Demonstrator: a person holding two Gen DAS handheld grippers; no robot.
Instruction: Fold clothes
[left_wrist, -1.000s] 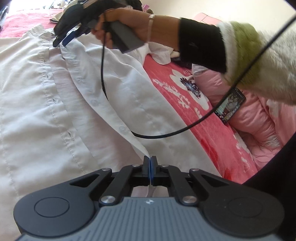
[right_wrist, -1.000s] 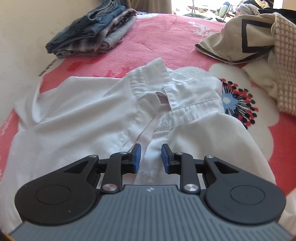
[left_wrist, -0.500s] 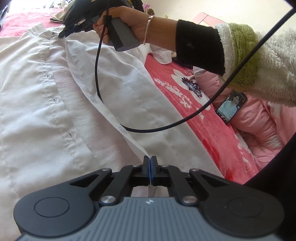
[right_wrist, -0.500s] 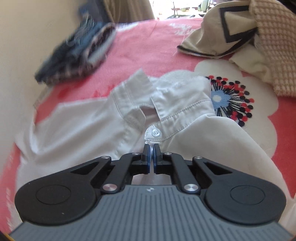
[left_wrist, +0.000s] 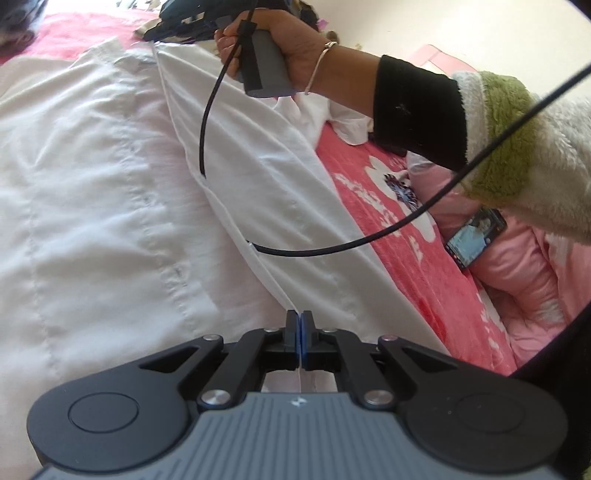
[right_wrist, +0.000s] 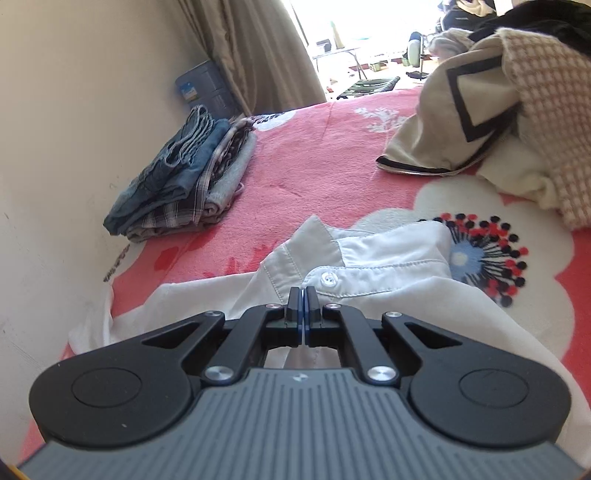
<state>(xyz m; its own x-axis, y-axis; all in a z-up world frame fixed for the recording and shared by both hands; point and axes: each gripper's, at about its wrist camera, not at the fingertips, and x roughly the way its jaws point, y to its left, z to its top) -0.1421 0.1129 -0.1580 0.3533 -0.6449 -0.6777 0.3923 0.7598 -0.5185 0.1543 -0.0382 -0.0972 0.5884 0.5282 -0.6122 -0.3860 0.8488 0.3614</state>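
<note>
A white button-up shirt lies spread and creased across a pink flowered bed, filling the left of the left wrist view. The left hand-held gripper pinches its front edge at lower centre; the right hand-held gripper, jaws pressed together, pinches the placket beside the collar button. Folded clothes sit upper left.

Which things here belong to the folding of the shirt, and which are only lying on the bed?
Belong to the job:
- white shirt
- left gripper, shut on the shirt's front edge
- right gripper, shut on the shirt near the collar button

Only lying about:
- folded stack of jeans and checked clothes
- beige garment pile
- phone
- pink pillow
</note>
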